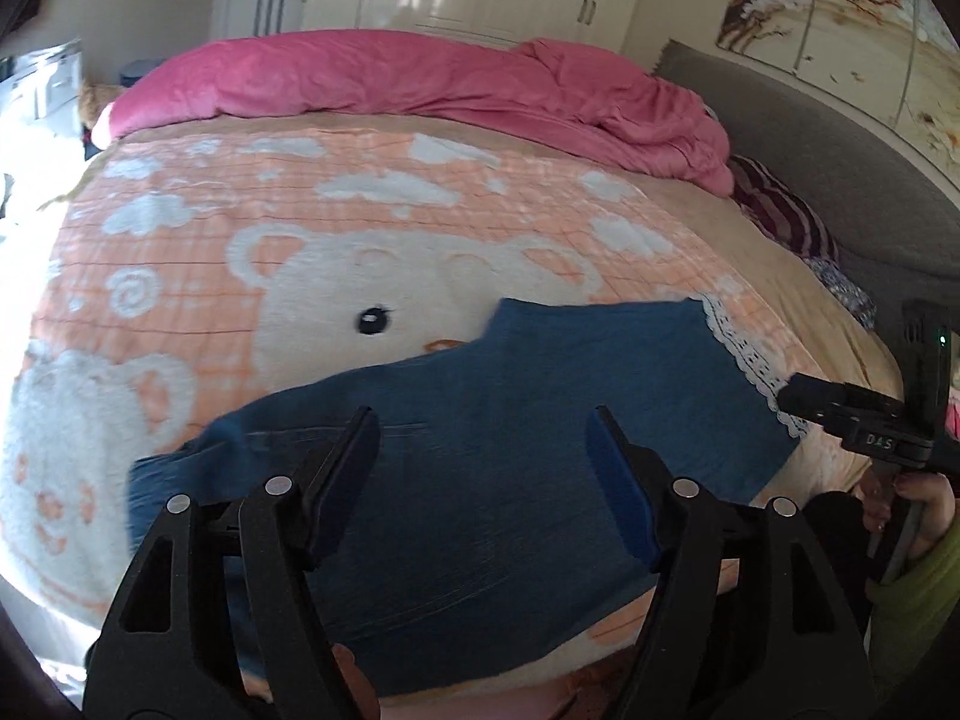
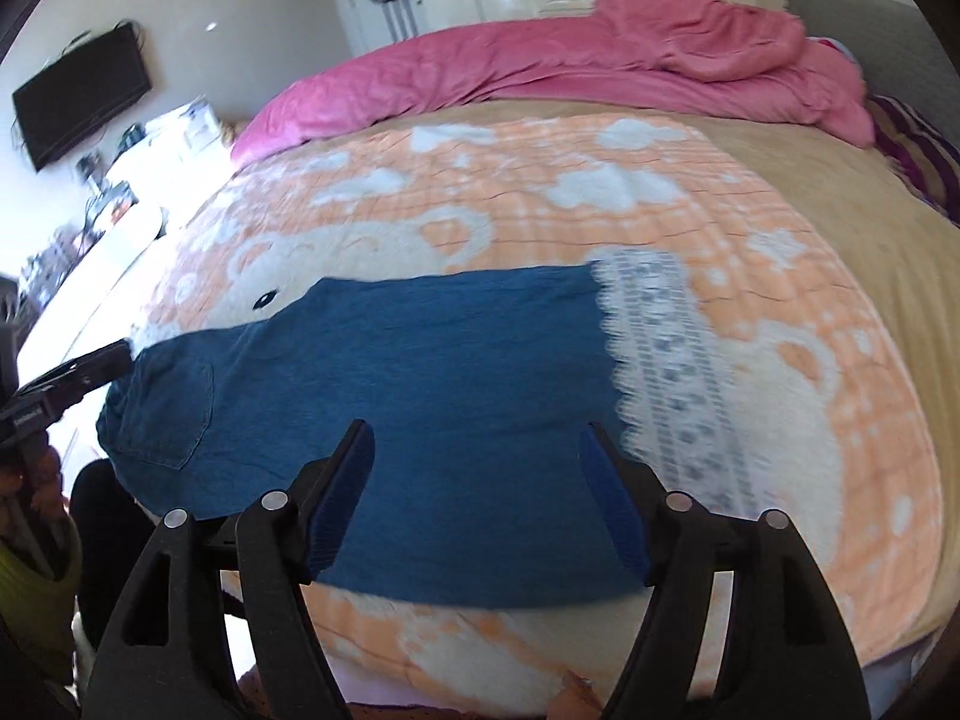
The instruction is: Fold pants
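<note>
Blue denim pants (image 1: 480, 480) with a white lace hem (image 1: 750, 360) lie flat on the bed, folded lengthwise. In the right wrist view the pants (image 2: 420, 396) show a back pocket at the left and the lace hem (image 2: 666, 372) at the right. My left gripper (image 1: 483, 468) is open and empty above the pants' waist half. My right gripper (image 2: 477, 474) is open and empty above the leg half near the lace. The right gripper also shows in the left wrist view (image 1: 852, 420) at the right edge, and the left gripper shows in the right wrist view (image 2: 72, 378).
The pants rest on a peach bear-print blanket (image 1: 300, 252) over the bed. A pink duvet (image 1: 420, 84) is bunched at the far side. A striped pillow (image 1: 786, 210) and grey headboard (image 1: 840, 138) are at right. A wall television (image 2: 78, 96) hangs at left.
</note>
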`<action>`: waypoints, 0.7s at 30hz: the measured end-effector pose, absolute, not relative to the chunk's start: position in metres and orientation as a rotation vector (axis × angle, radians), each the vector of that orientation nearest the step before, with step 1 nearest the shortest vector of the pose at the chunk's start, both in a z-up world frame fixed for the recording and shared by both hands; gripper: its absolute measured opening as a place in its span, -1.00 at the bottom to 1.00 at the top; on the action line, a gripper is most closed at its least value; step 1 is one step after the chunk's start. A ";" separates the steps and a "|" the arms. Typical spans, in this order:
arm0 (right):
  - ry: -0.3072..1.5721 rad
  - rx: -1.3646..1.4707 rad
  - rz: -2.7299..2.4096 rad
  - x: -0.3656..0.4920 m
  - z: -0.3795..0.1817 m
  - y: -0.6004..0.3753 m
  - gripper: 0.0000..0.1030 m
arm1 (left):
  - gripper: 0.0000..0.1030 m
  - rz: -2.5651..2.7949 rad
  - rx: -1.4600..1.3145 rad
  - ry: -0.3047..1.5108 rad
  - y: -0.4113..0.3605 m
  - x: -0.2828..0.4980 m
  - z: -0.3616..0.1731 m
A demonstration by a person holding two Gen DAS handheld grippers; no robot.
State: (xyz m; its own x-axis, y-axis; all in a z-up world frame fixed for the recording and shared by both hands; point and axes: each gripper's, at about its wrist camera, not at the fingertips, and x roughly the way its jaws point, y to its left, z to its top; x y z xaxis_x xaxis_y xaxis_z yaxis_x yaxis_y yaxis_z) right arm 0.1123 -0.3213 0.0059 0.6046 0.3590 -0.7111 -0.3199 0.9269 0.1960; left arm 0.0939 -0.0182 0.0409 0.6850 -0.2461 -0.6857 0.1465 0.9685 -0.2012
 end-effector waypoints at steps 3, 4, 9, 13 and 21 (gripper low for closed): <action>0.876 0.035 0.388 0.128 -0.011 -0.308 0.35 | 0.23 -0.295 -0.106 0.857 -0.050 0.122 0.014; 0.893 0.037 0.369 0.132 -0.017 -0.308 0.35 | 0.23 -0.291 -0.075 0.882 -0.058 0.131 0.004; 0.949 0.036 0.229 0.139 -0.040 -0.329 0.35 | 0.23 -0.177 0.040 0.927 -0.056 0.159 -0.040; 0.915 0.104 0.248 0.137 -0.042 -0.340 0.37 | 0.18 -0.202 -0.016 0.921 -0.036 0.156 -0.044; 0.737 0.227 0.105 0.095 -0.010 -0.382 0.59 | 0.33 -0.233 -0.063 0.889 -0.044 0.142 -0.017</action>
State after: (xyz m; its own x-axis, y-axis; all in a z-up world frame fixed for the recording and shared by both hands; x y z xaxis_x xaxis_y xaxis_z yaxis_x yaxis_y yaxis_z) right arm 0.0946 -0.3818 -0.0101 0.7366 0.1742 -0.6535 -0.0151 0.9703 0.2416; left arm 0.1422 -0.0441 -0.0173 0.6068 -0.2276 -0.7616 0.1753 0.9728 -0.1511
